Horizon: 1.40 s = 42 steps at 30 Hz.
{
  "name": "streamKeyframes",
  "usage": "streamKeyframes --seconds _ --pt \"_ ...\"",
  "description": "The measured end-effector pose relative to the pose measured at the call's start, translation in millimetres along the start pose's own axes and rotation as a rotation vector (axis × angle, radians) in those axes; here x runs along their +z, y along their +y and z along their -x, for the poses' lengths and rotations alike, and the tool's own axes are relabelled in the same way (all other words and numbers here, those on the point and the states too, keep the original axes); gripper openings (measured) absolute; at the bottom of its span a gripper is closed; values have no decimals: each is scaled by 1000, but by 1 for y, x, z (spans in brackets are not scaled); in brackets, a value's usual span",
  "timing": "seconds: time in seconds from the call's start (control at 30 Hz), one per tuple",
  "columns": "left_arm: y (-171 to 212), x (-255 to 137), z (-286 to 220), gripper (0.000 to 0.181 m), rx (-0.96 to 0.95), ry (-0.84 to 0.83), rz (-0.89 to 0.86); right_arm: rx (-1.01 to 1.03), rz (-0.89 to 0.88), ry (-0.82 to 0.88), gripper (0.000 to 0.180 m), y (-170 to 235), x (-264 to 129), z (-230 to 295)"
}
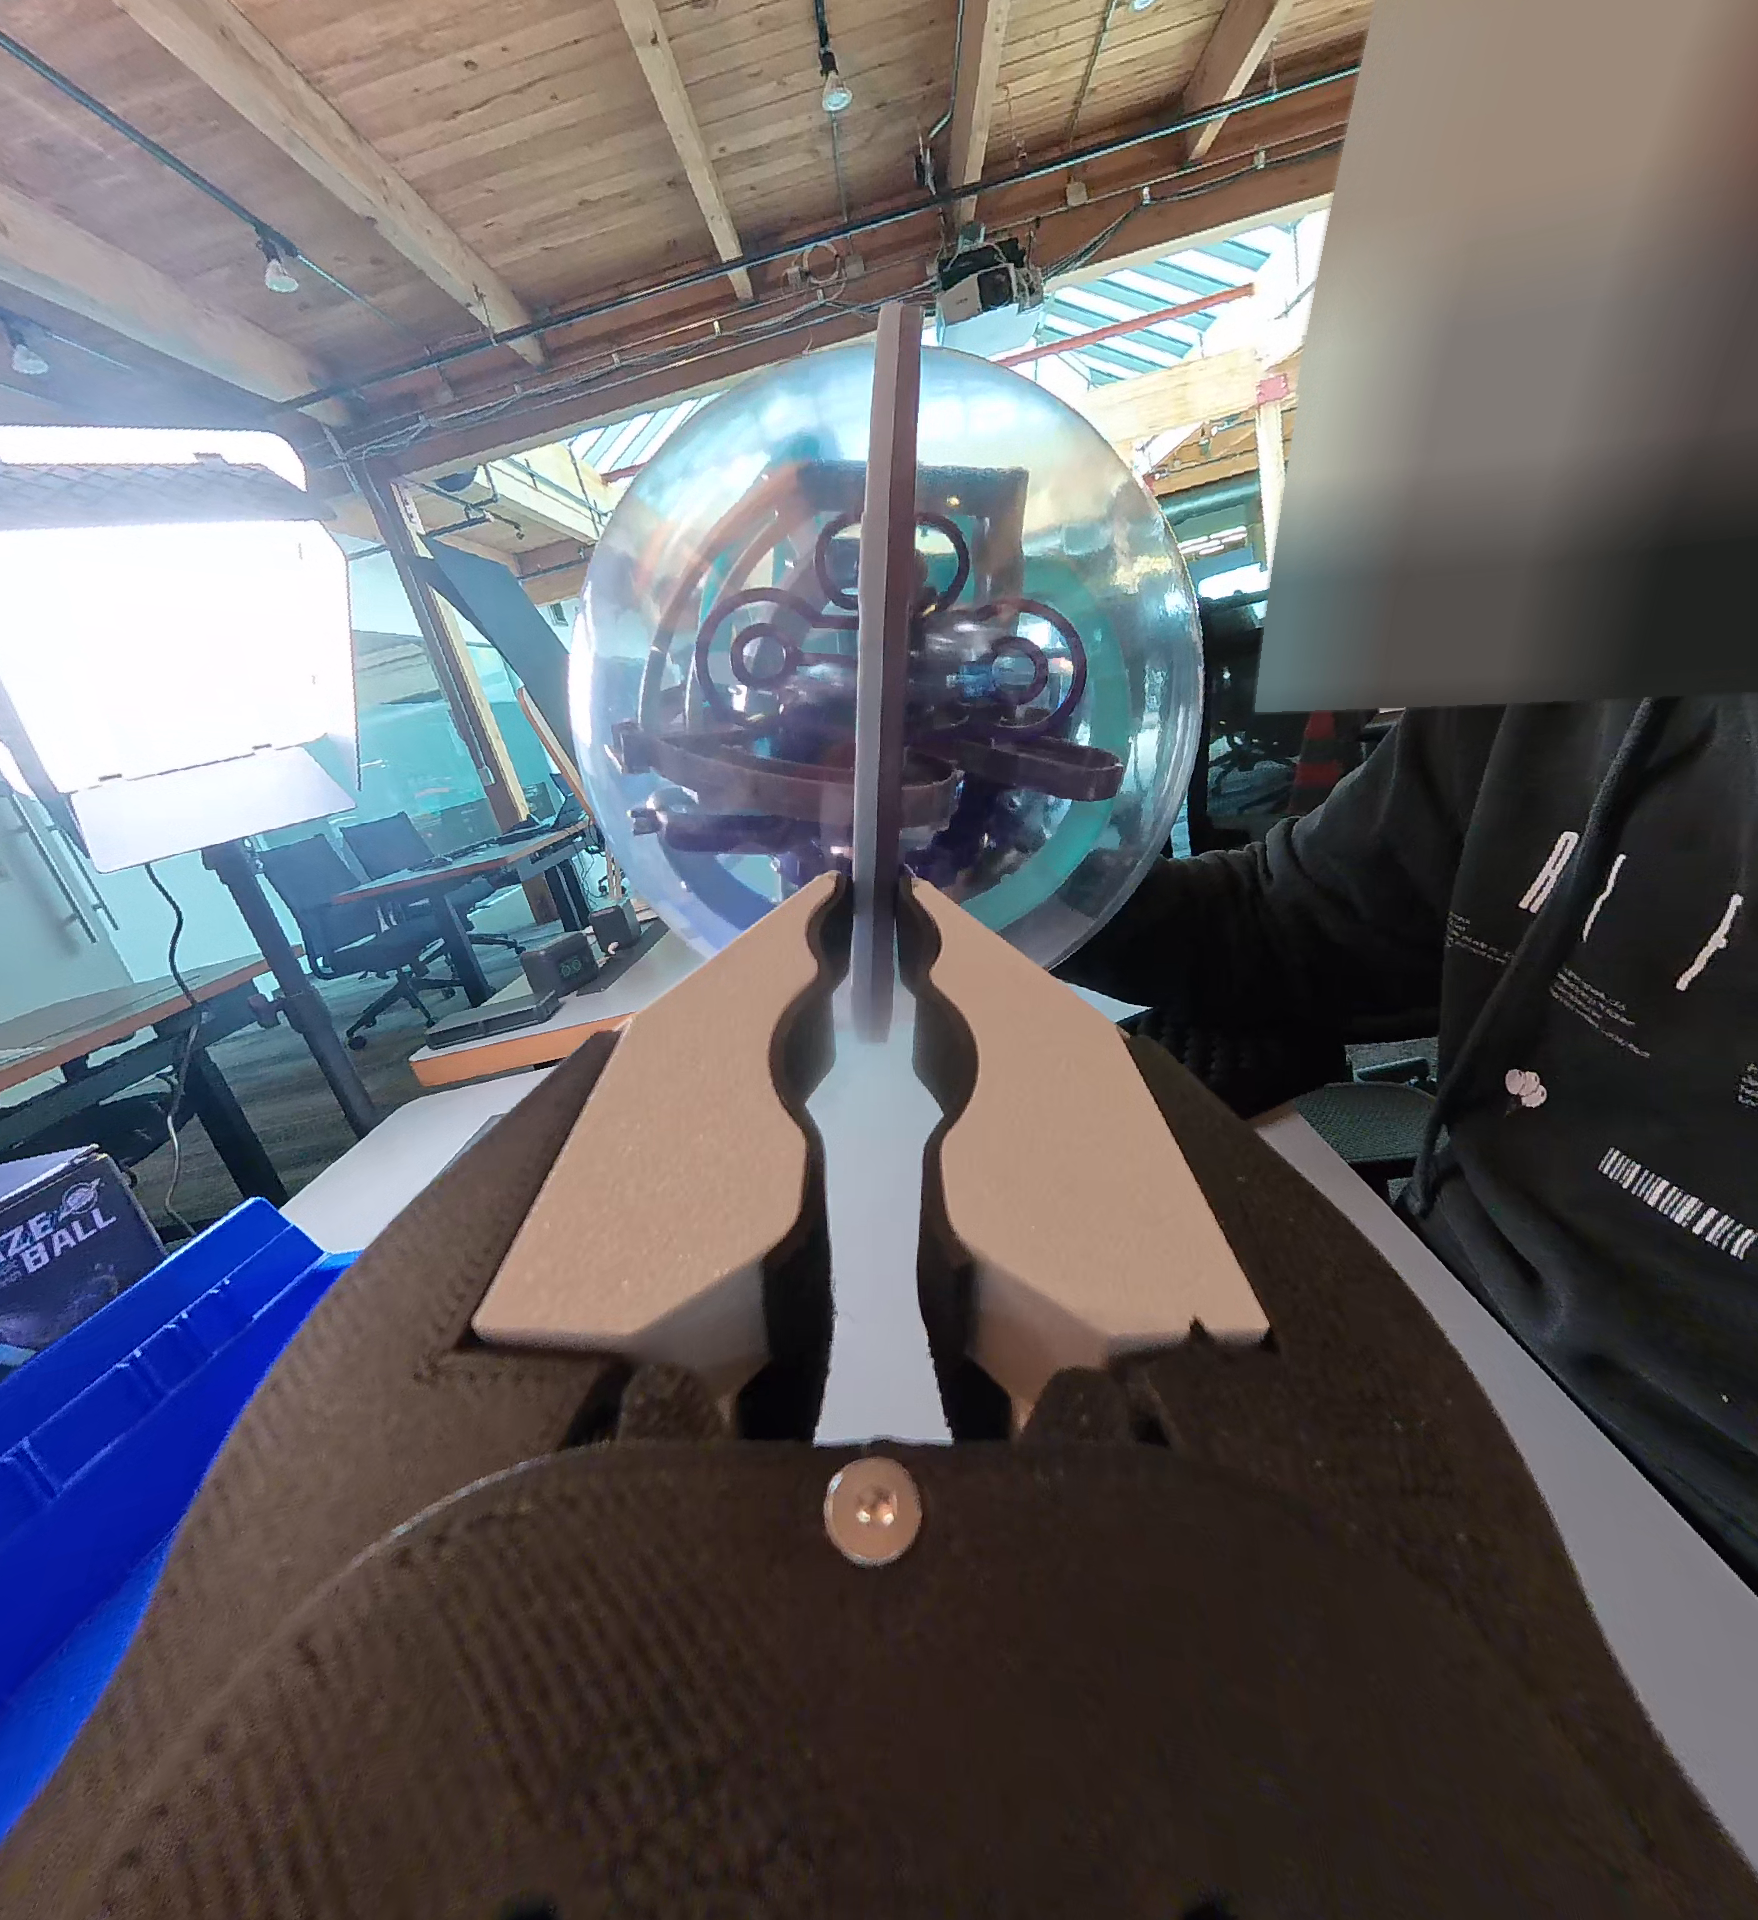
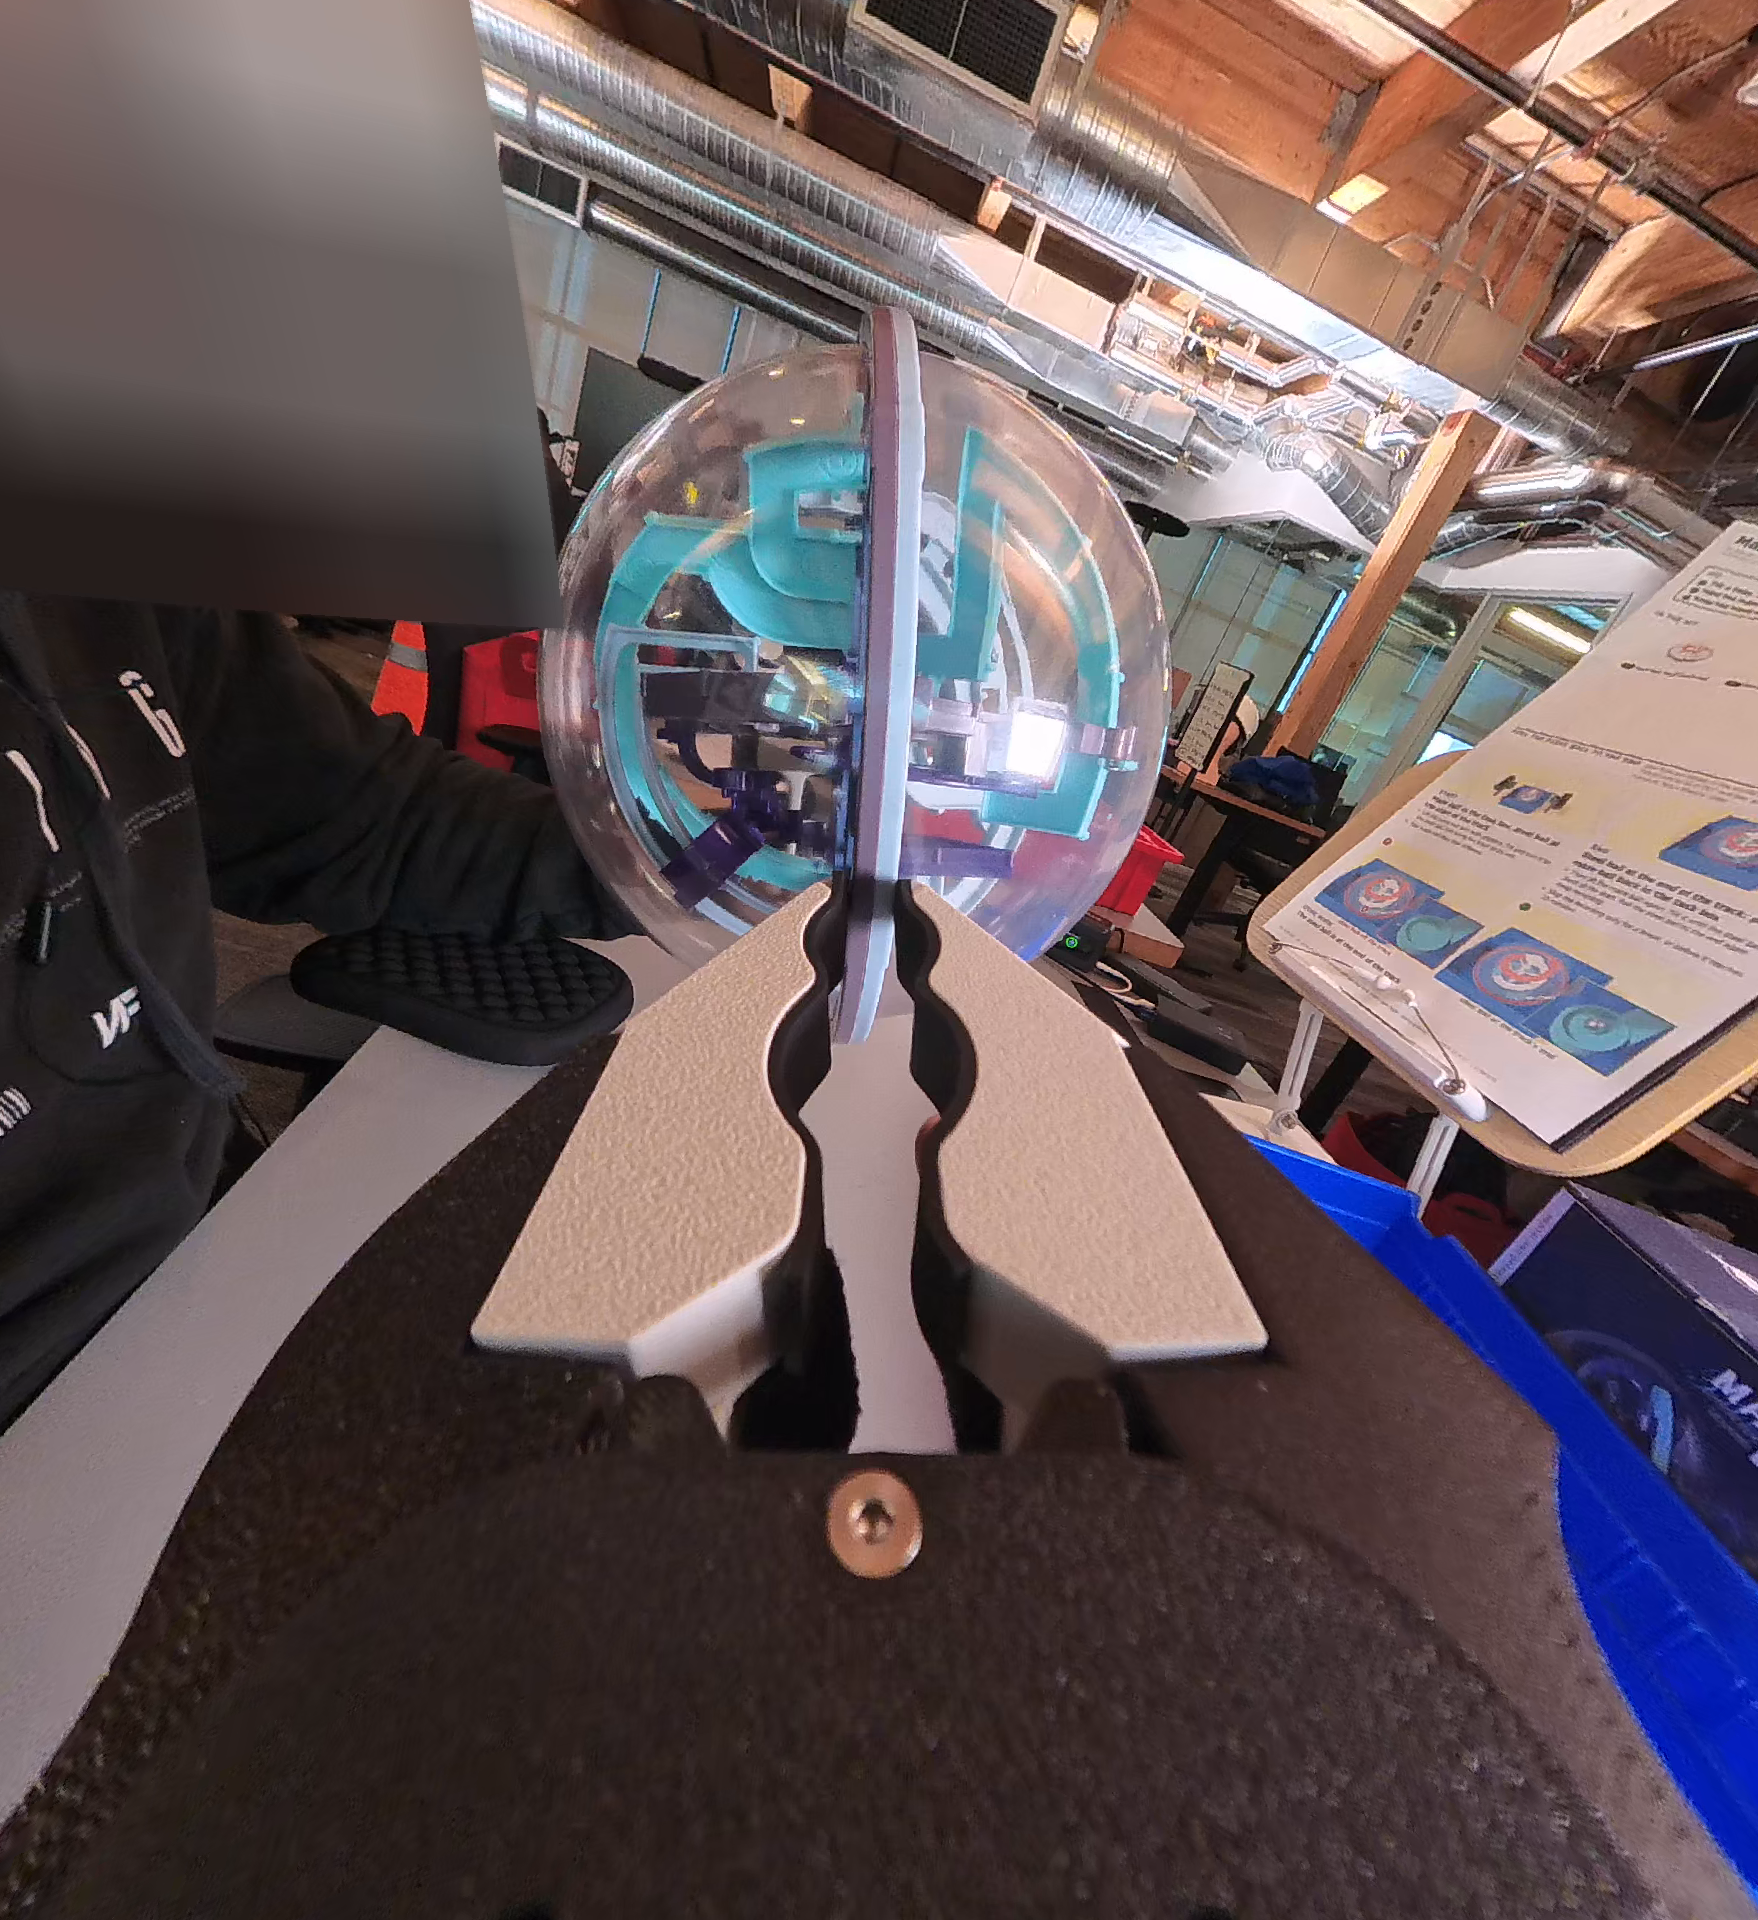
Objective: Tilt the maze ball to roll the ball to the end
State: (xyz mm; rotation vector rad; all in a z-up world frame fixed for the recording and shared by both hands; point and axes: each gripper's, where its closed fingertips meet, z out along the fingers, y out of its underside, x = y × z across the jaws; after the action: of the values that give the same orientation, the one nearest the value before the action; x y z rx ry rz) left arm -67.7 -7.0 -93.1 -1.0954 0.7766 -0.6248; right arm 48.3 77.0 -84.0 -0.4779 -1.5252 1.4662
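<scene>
Left hand-held gripper [image 1: 872, 914] is nearly shut, its two pale fingers [image 1: 709, 1091] pinching the flat rim [image 1: 880, 727] that rings the maze ball [image 1: 885, 665], and the clear sphere is up in the air above the white worktop [image 1: 1633, 1610]. Through the shell here: brown and purple looping tracks. Off to the left, a blue bin [image 1: 75, 1455] with a dark box [image 1: 13, 1278] in it, and a bright light panel [image 1: 148, 644] behind; a person in a black hoodie [image 1: 1633, 987] on the right.

Right hand-held gripper [image 2: 867, 904] is clamped just as narrowly on the same rim [image 2: 890, 675], edge-on between its fingers [image 2: 1041, 1122]. This side shows teal tracks inside the maze ball [image 2: 854, 665]. The hoodie [image 2: 44, 935] now sits left, a black armrest [image 2: 459, 987] beside it, and far right an instruction sheet [image 2: 1581, 862] on a stand, over the blue bin [image 2: 1633, 1558]. The small ball inside can't be made out in either view
</scene>
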Motion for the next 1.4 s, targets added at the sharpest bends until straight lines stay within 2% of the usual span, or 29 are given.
streamKeyframes --seconds 1.4 --pt "-14 2 3 7 67 6 2 -51 -10 -7 7 -10 3 -5"
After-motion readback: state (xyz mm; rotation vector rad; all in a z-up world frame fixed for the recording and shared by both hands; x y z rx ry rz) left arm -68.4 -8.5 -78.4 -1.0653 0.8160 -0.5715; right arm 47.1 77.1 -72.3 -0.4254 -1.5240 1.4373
